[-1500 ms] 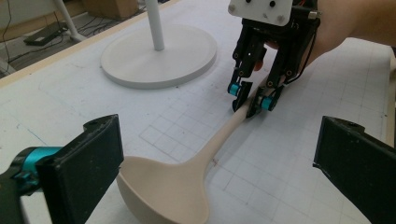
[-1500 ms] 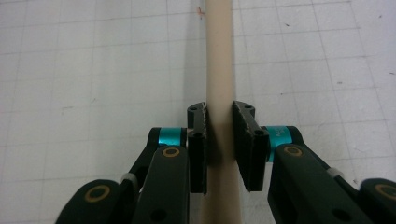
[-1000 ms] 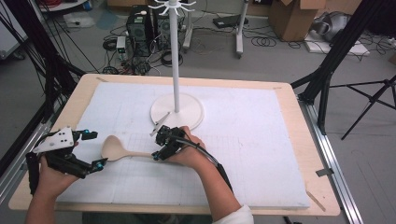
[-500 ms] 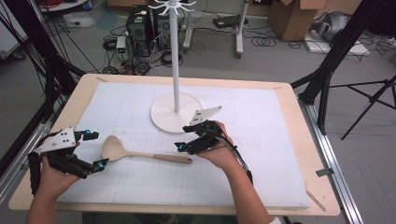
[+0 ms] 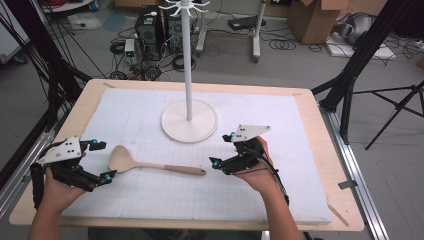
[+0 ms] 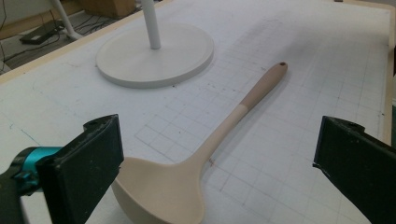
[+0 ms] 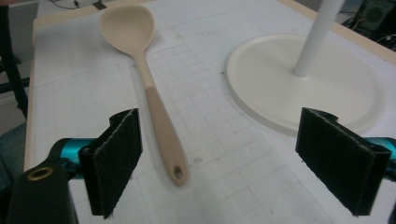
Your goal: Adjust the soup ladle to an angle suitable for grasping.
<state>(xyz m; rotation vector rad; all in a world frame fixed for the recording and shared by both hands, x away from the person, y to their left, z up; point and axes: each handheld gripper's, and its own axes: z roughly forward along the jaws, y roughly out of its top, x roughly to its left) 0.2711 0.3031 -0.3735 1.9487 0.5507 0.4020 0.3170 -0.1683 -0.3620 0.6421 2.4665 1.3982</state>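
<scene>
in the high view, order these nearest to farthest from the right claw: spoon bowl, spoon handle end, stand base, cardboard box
1. Spoon handle end, just left of the right claw.
2. Stand base, behind it to the left.
3. Spoon bowl, far left, by the left claw.
4. Cardboard box, on the floor beyond the table.

Left gripper (image 5: 102, 160) is sitting at the table's left edge, gripped in the person's left hand (image 5: 57, 187), jaws spread wide and pointing right. Grey plate on top is tilting up toward the camera. Left forearm is coming in from the bottom left corner. Right gripper (image 5: 223, 150) is sitting right of centre, held in the right hand (image 5: 257, 172), jaws wide apart and pointing left, nothing between them. Right forearm is angling in from the bottom, a black cable running along the wrist. In both gripper views the black pads (image 6: 91, 170) (image 7: 116, 156) are standing far apart.
</scene>
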